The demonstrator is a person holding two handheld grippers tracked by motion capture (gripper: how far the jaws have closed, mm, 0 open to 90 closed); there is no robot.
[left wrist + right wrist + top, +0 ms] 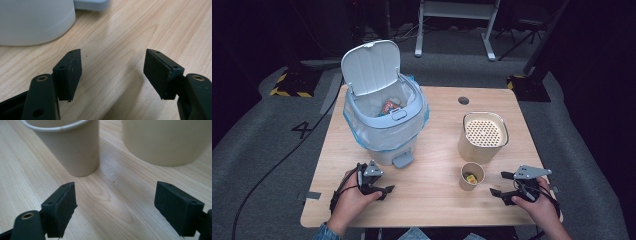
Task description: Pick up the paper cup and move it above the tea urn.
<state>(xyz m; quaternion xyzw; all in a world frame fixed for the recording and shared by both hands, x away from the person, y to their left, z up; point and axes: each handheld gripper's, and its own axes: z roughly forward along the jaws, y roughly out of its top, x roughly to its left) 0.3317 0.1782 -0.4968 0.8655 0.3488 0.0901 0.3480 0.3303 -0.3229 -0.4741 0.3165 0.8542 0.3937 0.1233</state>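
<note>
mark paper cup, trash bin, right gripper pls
paper cup (pixel 472 176): high view, on its rim.
trash bin (pixel 382 132): high view, on its front wall.
right gripper (pixel 501 183): high view, midway between its fingertips.

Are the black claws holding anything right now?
No. The left gripper and the right gripper are both open over bare table. The paper cup stands ahead of the right one, untouched.

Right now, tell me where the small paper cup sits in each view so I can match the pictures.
High view: the small paper cup stands right of centre, near the table's front edge, just in front of the tall beige container.
Left gripper view: not in it.
Right gripper view: the cup is at upper left, beyond the open jaws.
Shared landmark: the beige container, right beside the cup.
</note>
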